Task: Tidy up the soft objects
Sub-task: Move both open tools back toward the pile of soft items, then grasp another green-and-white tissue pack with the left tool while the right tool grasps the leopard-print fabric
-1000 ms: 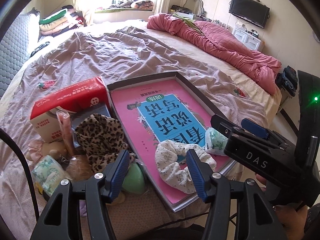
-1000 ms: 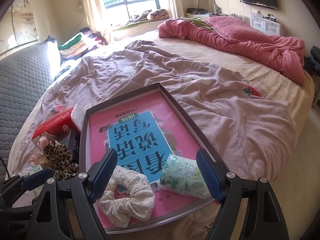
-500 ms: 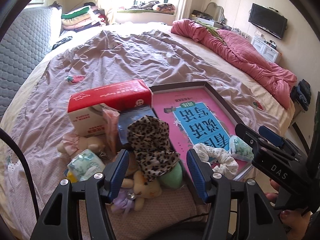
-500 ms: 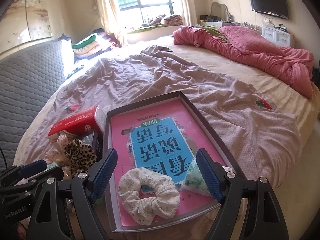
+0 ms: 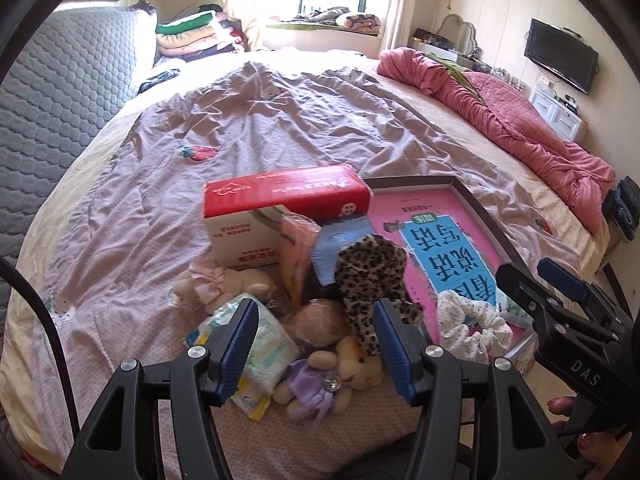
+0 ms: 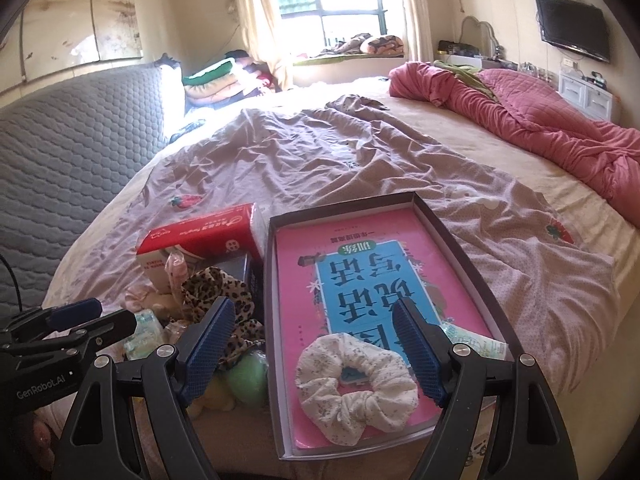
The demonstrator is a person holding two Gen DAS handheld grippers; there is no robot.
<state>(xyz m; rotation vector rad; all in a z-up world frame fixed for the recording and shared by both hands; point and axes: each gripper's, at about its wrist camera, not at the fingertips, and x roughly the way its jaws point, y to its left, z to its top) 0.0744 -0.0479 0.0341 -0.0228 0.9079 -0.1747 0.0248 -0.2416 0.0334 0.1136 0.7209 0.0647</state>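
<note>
Left claw [image 5: 314, 344]: ribbed blue pads, apart and empty, hovering over the near heap of soft things.
Right claw [image 6: 314, 350]: same ribbed blue pads, set wide with nothing clamped, above the near end of the tray.
Plush bear [image 5: 352, 368]: small, cream and fuzzy, with a lilac frill, nearest in the heap and lying on its side.
Tissue pack [image 5: 266, 346]: soft crinkled plastic, white and green, just left of the bear.
Leopard scrunchie [image 5: 370, 276]: gathered spotted cloth, standing up in the heap, right beside the tray's left wall.
Green lump [image 6: 248, 376]: smooth, rounded, pale green; seen clearly only from the right wrist, possibly a sponge or soft ball.
Tray [image 6: 472, 264]: shallow, rectangular, dark-rimmed cardboard, right of the heap on the bed.
Tray contents: a glossy pink book [image 6: 360, 280] flat on the bottom; on its near end a white floral scrunchie [image 6: 356, 384], puffy and ring-shaped; a green-printed tissue pack [image 6: 476, 340] at the near right corner, mostly hidden behind the right claw's finger.
Red tissue box [image 5: 284, 204]: stiff card, red top, white side, on the far side of the heap.
Bed cover [image 5: 280, 120]: wrinkled mauve cloth with strawberry patches.
Far right: a rumpled pink quilt [image 6: 540, 120].
</note>
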